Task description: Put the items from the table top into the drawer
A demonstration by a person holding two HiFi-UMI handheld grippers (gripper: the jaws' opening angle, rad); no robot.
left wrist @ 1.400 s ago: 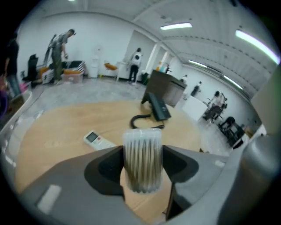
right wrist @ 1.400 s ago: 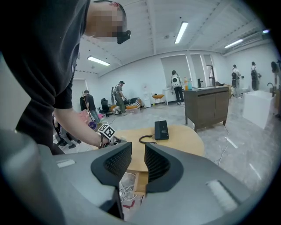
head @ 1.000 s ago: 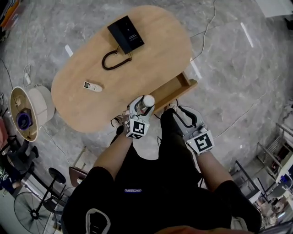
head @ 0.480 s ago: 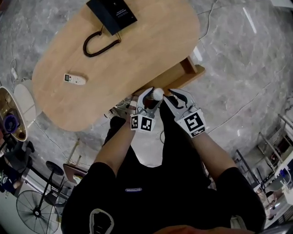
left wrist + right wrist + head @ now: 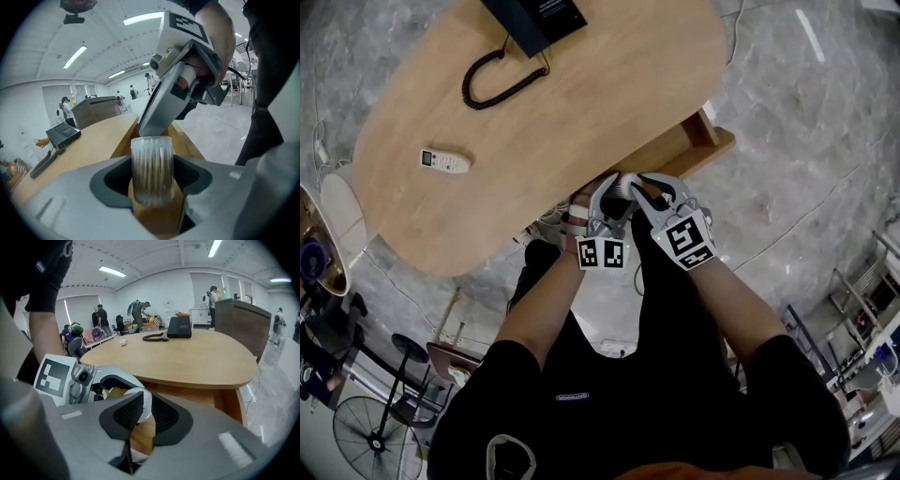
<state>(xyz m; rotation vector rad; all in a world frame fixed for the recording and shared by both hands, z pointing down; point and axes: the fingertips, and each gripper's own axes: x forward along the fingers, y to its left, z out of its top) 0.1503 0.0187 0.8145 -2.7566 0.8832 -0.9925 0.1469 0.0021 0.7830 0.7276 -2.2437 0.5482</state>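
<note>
Moved: right gripper (image 5: 144,411) lowered against left gripper (image 5: 151,185), at open drawer (image 5: 698,148).
Left fingers: clamped on swab jar (image 5: 151,164), above drawer.
Right fingers: just closing, narrow, on its cap.
Risk: shallow cap pinch slipping, jar falling outside drawer.

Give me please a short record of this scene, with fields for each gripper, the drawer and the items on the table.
left gripper: shut on clear container of thin sticks
right gripper: jaws have just been closing; container's far end between them, contact unclear
drawer: open, at the table's edge
on table top: black telephone, white remote
</note>
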